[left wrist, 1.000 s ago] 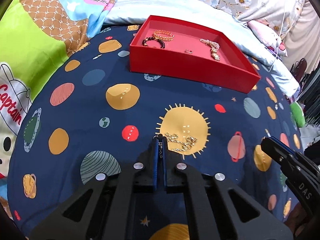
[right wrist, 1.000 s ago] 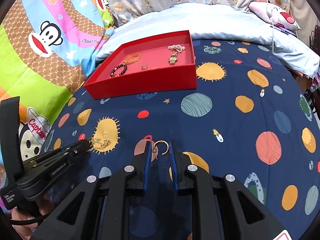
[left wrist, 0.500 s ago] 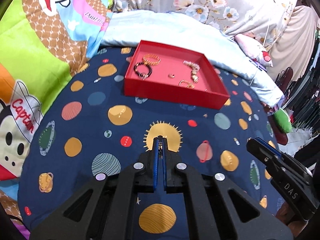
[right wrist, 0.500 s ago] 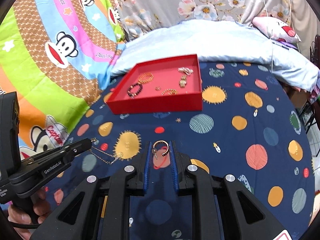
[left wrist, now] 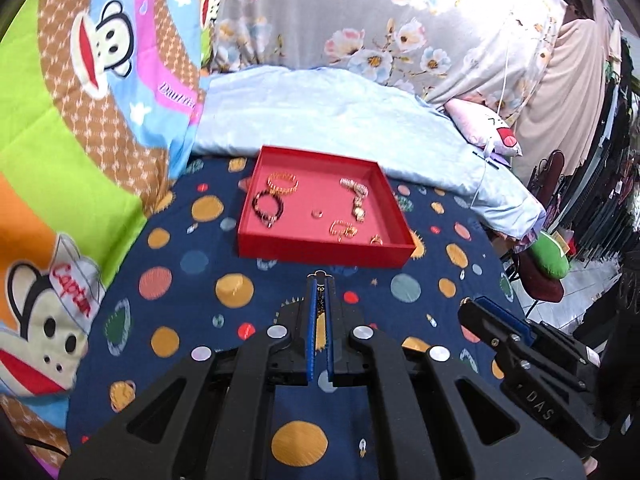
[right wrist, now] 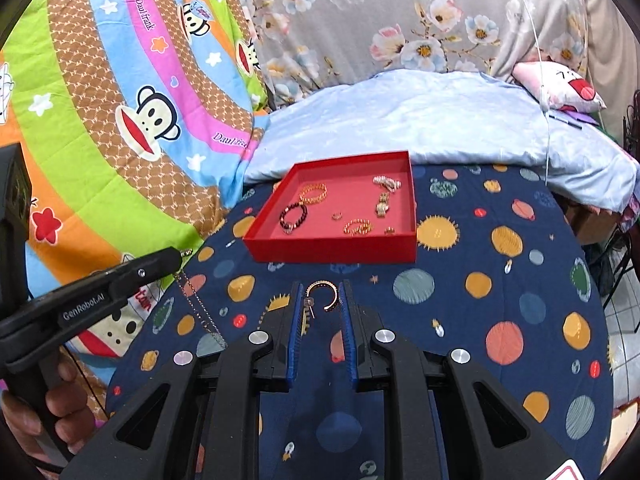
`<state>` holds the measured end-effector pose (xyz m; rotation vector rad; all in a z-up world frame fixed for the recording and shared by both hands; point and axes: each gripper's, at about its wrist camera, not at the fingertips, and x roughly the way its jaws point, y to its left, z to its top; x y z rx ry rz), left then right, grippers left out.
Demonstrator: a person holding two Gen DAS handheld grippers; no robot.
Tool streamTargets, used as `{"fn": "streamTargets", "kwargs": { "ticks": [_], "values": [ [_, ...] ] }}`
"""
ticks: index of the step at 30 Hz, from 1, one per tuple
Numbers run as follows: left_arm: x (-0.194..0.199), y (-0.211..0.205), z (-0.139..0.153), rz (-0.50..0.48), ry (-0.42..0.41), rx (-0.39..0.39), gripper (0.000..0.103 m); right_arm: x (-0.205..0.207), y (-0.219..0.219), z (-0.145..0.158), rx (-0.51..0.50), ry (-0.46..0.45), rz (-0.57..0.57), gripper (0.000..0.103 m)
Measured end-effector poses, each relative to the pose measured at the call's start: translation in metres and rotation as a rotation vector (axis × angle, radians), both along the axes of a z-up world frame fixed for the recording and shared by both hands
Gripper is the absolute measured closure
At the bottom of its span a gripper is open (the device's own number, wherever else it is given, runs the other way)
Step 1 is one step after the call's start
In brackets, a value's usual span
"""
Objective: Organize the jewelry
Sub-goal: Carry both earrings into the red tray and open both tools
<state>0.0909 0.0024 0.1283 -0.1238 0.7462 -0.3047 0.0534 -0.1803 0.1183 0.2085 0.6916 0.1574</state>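
Within 1 second both loads had left the planet-print bedspread (right wrist: 500, 280): the left gripper (left wrist: 319, 280) clamped on the thin gold chain (right wrist: 198, 304), the right gripper (right wrist: 321, 292) on the open gold bangle (right wrist: 325, 294), both likely bound for the shallow red cardboard tray (right wrist: 336, 246).

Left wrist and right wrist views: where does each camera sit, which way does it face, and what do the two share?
Left wrist: rides the left tongs, looking forward over the planet-print blanket at the red tray; the right tongs show at lower right.
Right wrist: rides the right tongs, which hold a gold bangle, facing the same tray; the left tongs, trailing a chain, and the person's hand show at left.
Shared: tray, blanket, and each other's tongs.
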Motion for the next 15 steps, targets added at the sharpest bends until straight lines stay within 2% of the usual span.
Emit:
{"fn": "streamTargets", "kwargs": {
  "ticks": [5, 15],
  "values": [
    [0.019, -0.007, 0.016, 0.001, -0.032, 0.014, 0.101, 0.016, -0.004, 0.011, 0.001, -0.029, 0.0, 0.087],
    [0.081, -0.024, 0.029, 0.016, -0.08, 0.042, 0.101, 0.086, -0.019, 0.024, 0.024, -0.054, -0.009, 0.086]
  ]
}}
